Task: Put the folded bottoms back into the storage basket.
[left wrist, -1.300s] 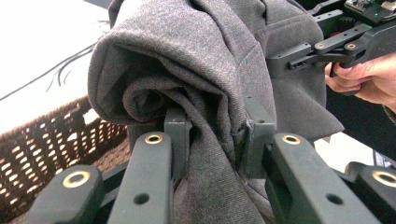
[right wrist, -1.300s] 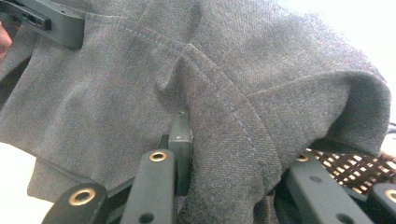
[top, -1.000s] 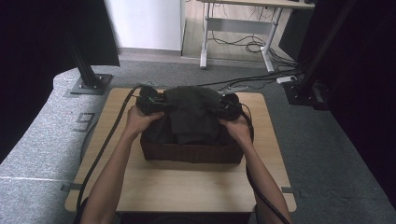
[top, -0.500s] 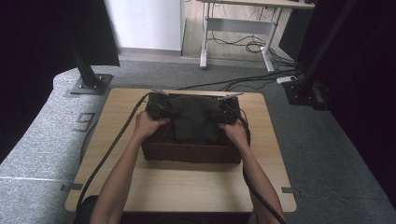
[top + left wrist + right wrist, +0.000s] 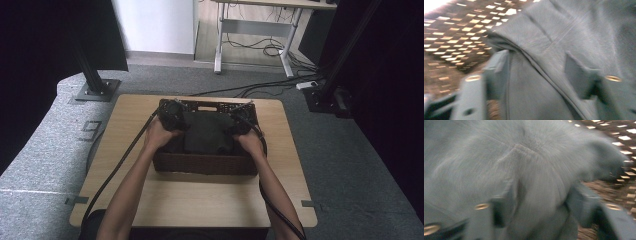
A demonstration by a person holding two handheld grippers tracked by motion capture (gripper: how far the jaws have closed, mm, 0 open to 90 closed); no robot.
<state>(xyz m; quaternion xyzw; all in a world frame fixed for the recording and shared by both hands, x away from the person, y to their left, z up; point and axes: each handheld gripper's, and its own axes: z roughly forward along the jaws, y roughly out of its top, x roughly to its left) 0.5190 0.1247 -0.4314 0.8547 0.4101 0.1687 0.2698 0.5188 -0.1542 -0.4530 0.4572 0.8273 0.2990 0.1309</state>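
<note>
A dark grey garment (image 5: 207, 132) lies folded inside a brown woven basket (image 5: 205, 164) on the wooden table (image 5: 200, 200). My left gripper (image 5: 172, 114) is at the garment's far left corner and my right gripper (image 5: 241, 117) at its far right corner, both down inside the basket. In the left gripper view the garment (image 5: 549, 37) has a seam that runs between the jaws of the left gripper (image 5: 537, 75), which stand wide apart. In the right gripper view the right gripper (image 5: 545, 203) is likewise spread, with a bunch of the garment (image 5: 534, 165) between its jaws. Both views are blurred.
The basket's woven wall (image 5: 454, 37) is close beside the cloth. Bare tabletop lies in front of the basket and at both sides. Black stand bases (image 5: 95, 90) and cables (image 5: 260, 47) are on the grey floor beyond the table.
Both hands have moved forward and down, and the garment has dropped from a heap above the rim to lie lower inside the basket.
</note>
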